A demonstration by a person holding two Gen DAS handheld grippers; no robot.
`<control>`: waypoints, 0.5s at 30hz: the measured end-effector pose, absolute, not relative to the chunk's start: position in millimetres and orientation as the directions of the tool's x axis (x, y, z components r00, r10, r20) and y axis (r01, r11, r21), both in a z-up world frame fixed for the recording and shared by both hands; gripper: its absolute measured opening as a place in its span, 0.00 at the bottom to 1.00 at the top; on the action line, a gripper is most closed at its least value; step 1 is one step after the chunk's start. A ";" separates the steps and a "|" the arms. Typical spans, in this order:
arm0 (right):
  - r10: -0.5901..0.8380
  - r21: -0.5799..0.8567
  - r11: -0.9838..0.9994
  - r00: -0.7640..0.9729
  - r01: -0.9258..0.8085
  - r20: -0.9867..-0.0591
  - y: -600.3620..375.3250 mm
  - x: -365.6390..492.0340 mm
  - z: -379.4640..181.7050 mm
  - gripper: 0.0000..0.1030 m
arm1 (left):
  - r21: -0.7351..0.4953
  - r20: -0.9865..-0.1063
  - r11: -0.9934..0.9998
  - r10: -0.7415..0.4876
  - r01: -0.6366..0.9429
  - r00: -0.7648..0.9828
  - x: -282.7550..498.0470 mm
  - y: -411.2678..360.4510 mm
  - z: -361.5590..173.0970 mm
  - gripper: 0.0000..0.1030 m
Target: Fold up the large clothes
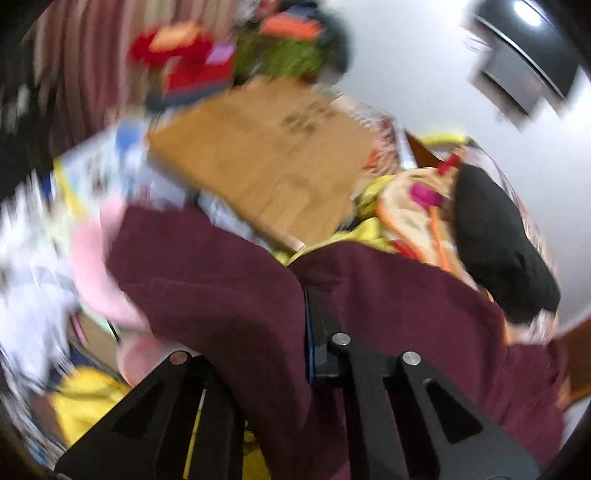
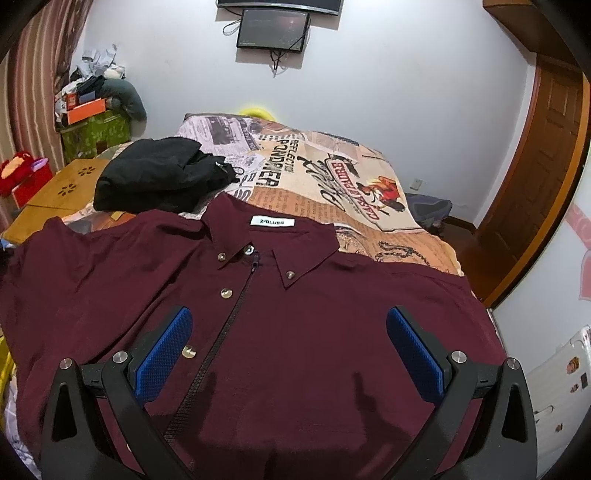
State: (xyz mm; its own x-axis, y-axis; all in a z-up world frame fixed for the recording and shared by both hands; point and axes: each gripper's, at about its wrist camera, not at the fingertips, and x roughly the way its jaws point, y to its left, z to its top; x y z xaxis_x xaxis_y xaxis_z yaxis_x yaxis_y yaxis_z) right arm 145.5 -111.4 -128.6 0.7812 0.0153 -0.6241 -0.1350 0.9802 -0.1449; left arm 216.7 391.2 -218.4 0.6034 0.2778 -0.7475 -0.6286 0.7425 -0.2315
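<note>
**Maroon shirt laid out, first fold barely begun**

Maroon shirt [image 2: 295, 332] spread face up across the bed cover [image 2: 332, 177], collar [image 2: 273, 251] far from the right gripper [image 2: 288, 350], body directly under it. Front closed by zip and buttons, brand label showing inside the neck. No folded panel visible from the right wrist view; shoulders and side edges lying flat to either side. Judged early: cloth flattened, sleeves and sides yet to be brought in, bottom-to-collar fold yet to come.

Right gripper hovering above the chest, jaws spread wide, blue pads [image 2: 164, 354] either side of the zip line, nothing clamped.

Left gripper [image 1: 314, 332] pinched down nearly closed, maroon cloth bunched over and around its fingers; looks like a hold on a shirt edge or sleeve, though heavy blur leaves the exact contact uncertain. Raised ridge of fabric ahead of it.

Around: black garment [image 2: 162, 177] heaped just beyond the collar, left of the right gripper, touching or nearly touching the shoulder. Likely to catch a fold pulled that way. Wooden folding table [image 2: 62, 192] further left, off the bed. Green box [image 2: 96, 133] with clutter stacked on it in the far left corner. Monitor [image 2: 273, 29] on the wall ahead. Door [image 2: 546, 147] to the right. Right side of the bed clear beyond the shirt.
</note>
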 end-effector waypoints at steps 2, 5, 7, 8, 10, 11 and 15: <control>0.020 -0.139 0.981 0.786 -0.135 -0.618 -113.7 144.9 -126.5 1.00 | -0.171 -0.690 0.811 0.306 -0.559 0.656 218.6 357.8 -186.1 0.08; 0.027 -0.129 0.983 0.792 -0.133 -0.610 -117.4 143.3 -124.2 1.00 | -0.153 -0.600 0.883 0.273 -0.443 0.752 215.9 313.0 -142.7 0.08; 0.040 -0.113 0.984 0.793 -0.136 -0.607 -120.5 142.1 -122.5 1.00 | -0.176 -0.549 0.920 0.204 -0.350 0.810 214.2 282.6 -118.3 0.08; 0.047 -0.106 0.985 0.794 -0.139 -0.606 -121.1 142.0 -121.8 1.00 | -0.183 -0.532 0.934 0.169 -0.307 0.830 214.1 266.7 -107.8 0.08; 0.059 -0.095 0.985 0.799 -0.144 -0.599 -124.4 138.9 -119.7 1.00 | -0.201 -0.517 0.949 0.107 -0.242 0.849 214.1 237.7 -95.1 0.08; 0.062 -0.093 0.985 0.801 -0.146 -0.596 -125.7 138.1 -118.9 1.00 | -0.214 -0.515 0.956 0.065 -0.202 0.855 215.6 222.0 -91.0 0.08; 0.072 -0.091 0.984 0.809 -0.153 -0.584 -133.1 133.1 -115.2 1.00 | -0.208 -0.528 0.976 -0.049 -0.073 0.848 225.8 160.3 -91.4 0.08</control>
